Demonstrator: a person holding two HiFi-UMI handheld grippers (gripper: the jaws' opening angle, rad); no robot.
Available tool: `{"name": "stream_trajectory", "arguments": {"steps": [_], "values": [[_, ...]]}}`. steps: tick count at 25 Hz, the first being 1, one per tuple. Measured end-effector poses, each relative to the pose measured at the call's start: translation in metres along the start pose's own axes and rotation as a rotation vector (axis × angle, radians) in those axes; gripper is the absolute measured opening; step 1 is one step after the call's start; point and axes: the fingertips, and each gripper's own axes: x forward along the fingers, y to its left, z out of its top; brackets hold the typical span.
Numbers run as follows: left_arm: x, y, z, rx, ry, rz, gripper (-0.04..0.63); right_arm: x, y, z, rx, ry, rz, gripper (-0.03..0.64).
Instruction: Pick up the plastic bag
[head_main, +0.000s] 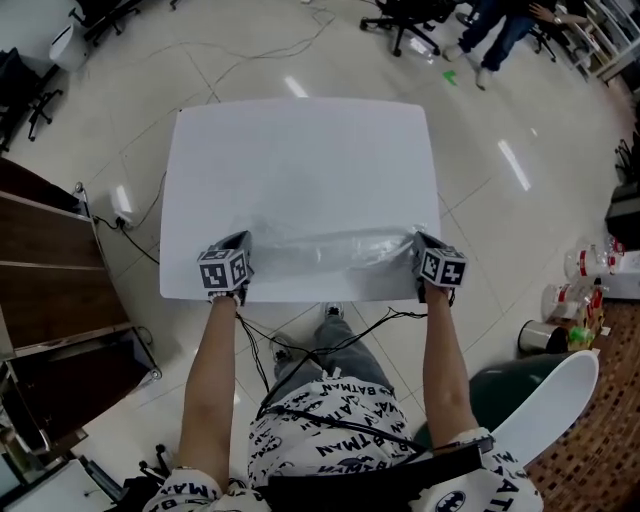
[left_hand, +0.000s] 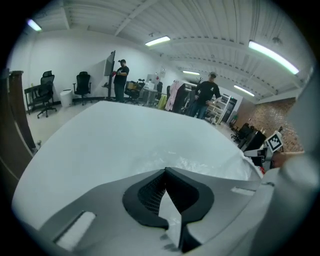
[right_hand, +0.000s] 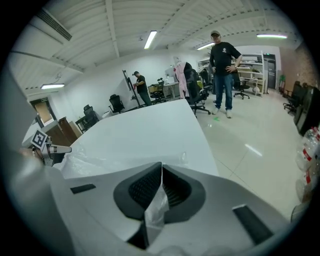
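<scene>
Standing on a glossy pale tiled floor (head_main: 480, 130), a white rectangular table (head_main: 300, 160) has black office chairs (head_main: 405, 20) beyond its far end, a dark wooden cabinet (head_main: 50, 260) to the left and a cluster of bottles (head_main: 590, 265) to the right. A person in dark clothes (right_hand: 223, 70) stands farther off in the room. A clear, crinkled plastic bag (head_main: 330, 248) lies on the tabletop along the near edge. It is drawn out between the two grippers, its long axis running from left to right and parallel to that edge. The left gripper (head_main: 243, 245) has its jaws closed on the bag's left end, with film caught between the black pads. The right gripper (head_main: 420, 243) is clamped on the right end, and a twisted strip of plastic shows between its pads.
</scene>
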Motion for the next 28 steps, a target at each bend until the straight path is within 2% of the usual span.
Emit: {"name": "stream_trajectory", "arguments": {"steps": [2, 4, 7, 10, 14, 19, 22, 25, 28], "values": [[-0.024, -0.011, 0.008, -0.010, -0.063, -0.047, 0.006, -0.018, 0.007, 0.003, -0.024, -0.034, 0.018, 0.005], [-0.045, -0.016, -0.003, -0.017, -0.072, -0.074, 0.006, -0.031, 0.017, -0.004, -0.040, -0.040, 0.039, 0.005], [-0.056, -0.014, -0.048, 0.009, 0.009, -0.070, 0.006, -0.032, 0.029, -0.027, -0.050, -0.004, 0.047, 0.005], [-0.050, -0.006, -0.080, 0.026, 0.090, -0.009, 0.006, -0.023, 0.020, -0.047, -0.037, 0.056, 0.020, 0.011], [-0.049, 0.001, -0.090, 0.032, 0.126, 0.021, 0.006, -0.025, 0.009, -0.052, -0.020, 0.079, -0.006, 0.000], [-0.046, 0.006, -0.091, -0.001, 0.136, 0.018, 0.006, -0.021, 0.009, -0.052, 0.005, 0.070, 0.014, 0.000], [-0.058, 0.004, -0.074, -0.039, 0.056, -0.016, 0.006, -0.026, 0.027, -0.040, 0.015, 0.036, 0.052, 0.032], [-0.087, -0.008, -0.043, -0.060, -0.082, -0.036, 0.006, -0.055, 0.049, -0.014, 0.050, -0.075, 0.105, 0.004], [-0.117, -0.020, -0.022, -0.068, -0.190, -0.045, 0.006, -0.087, 0.075, 0.003, 0.094, -0.182, 0.151, 0.004]]}}
